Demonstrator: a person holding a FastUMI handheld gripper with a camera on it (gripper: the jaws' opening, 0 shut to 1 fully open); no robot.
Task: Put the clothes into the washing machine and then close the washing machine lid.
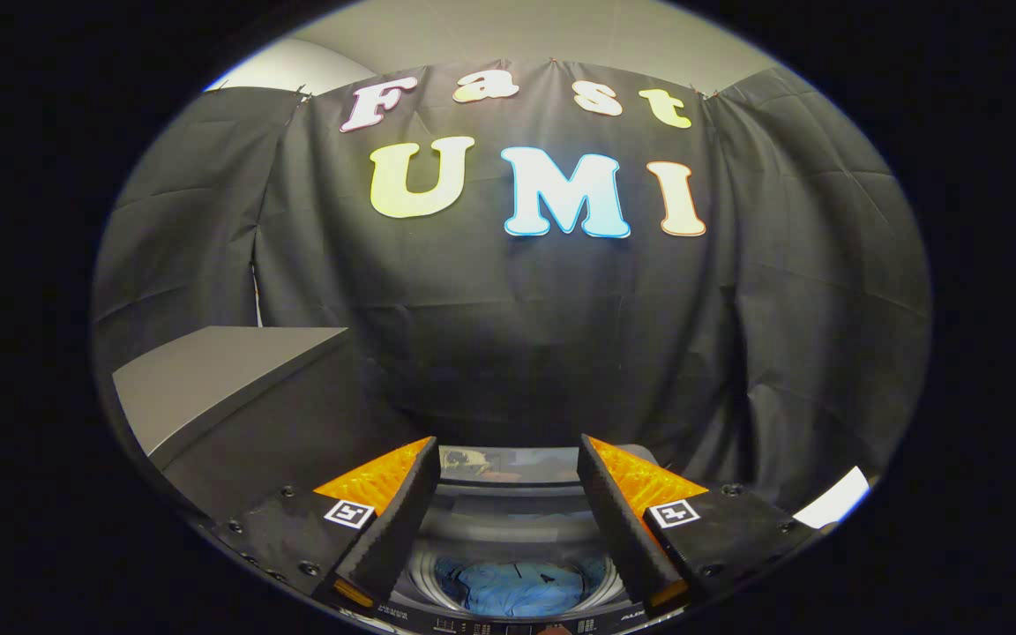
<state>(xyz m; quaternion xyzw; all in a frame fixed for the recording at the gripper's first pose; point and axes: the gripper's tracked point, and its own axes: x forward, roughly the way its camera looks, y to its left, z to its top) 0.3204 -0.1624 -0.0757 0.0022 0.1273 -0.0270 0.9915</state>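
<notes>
the gripper point(508, 507) hangs above the washing machine point(512, 520) with its fingers point(402, 520) spread wide apart, and nothing is held between them (both inner faces are bare, with open air across the whole gap). looking down through that gap, the round mouth of the drum sits directly between and below the fingers, and the clothes point(517, 589), a crumpled blue bundle, lie inside it at the bottom of the tub. the pale rim of the tub rings the cloth on both sides, passing under each finger. just ahead of the fingertips stands the raised lid point(508, 463), a glossy panel tilted up at the back of the opening, so the machine is open. nearer than the drum, under the heels of the fingers, runs a dark control strip point(508, 624) with small pale markings too small to make out. off to the left of the left finger, and well apart from it, is a grey flat-topped bench point(208, 379) with a dark front. beyond the lid and behind everything hangs the black cloth wall point(508, 335), creased in long folds. past the right finger, low down, a small white patch point(834, 503) shows; what it is cannot be told.
</notes>
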